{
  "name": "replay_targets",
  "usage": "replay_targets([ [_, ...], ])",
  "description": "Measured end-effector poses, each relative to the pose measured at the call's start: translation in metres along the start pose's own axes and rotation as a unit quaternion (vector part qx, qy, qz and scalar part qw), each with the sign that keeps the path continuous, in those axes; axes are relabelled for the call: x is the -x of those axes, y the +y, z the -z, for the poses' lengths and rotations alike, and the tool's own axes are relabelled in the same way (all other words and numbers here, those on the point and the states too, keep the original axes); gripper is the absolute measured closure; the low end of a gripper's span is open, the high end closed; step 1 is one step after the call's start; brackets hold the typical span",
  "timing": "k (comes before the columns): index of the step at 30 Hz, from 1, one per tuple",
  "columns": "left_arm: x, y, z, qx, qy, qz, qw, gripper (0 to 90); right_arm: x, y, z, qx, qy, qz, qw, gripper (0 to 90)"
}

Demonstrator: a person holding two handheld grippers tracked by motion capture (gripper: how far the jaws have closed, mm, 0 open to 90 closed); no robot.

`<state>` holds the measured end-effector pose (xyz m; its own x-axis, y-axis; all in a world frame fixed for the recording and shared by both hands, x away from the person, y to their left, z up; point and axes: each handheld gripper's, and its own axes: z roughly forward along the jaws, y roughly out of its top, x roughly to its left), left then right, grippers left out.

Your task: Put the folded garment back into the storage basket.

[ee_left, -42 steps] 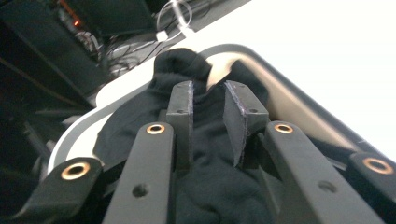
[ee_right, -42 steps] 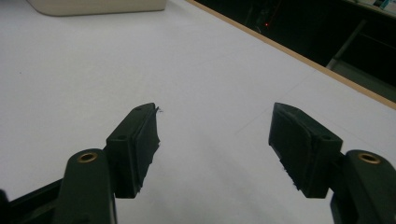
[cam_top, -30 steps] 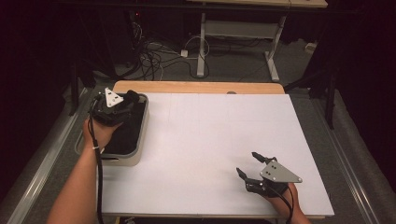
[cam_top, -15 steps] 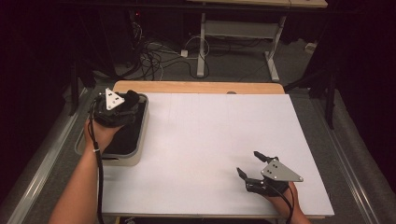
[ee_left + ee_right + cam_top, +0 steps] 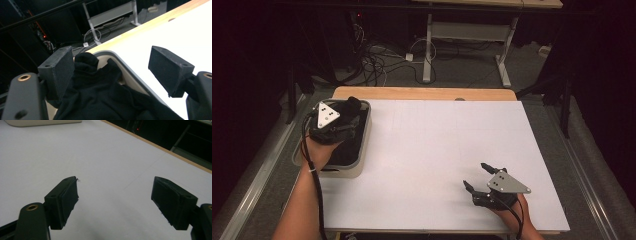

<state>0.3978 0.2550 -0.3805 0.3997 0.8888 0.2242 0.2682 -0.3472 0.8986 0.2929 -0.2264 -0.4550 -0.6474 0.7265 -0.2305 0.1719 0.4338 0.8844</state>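
Left gripper over the tub, at the left edge of the desk. Jaws wide open, holding nothing, one on each side of the black cloth. Cloth heaped inside the tub, one lump poking up by the tub's far rim; left pad against the cloth, right pad out past the tub's rim, over the white top. Right gripper well away from the tub, low over bare desk near the front right. Jaws there wide open too, nothing between them.
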Motion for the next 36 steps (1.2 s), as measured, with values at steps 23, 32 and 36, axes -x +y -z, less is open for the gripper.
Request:
replay_targets([
  [23,0.021,-0.005,0.009,0.015,-0.007,-0.01,0.9998,20.1,0.0,-0.002,0.003,0.005,-0.001,-0.01,0.9999,20.1],
  [32,0.026,-0.005,0.007,0.018,-0.015,-0.014,0.9996,17.9,0.001,-0.001,0.004,0.012,0.007,-0.015,0.9998,18.5],
  [36,0.028,-0.004,0.008,0.023,-0.02,-0.012,0.9995,17.7,0.001,-0.002,0.004,0.015,0.01,-0.02,0.9996,17.3],
])
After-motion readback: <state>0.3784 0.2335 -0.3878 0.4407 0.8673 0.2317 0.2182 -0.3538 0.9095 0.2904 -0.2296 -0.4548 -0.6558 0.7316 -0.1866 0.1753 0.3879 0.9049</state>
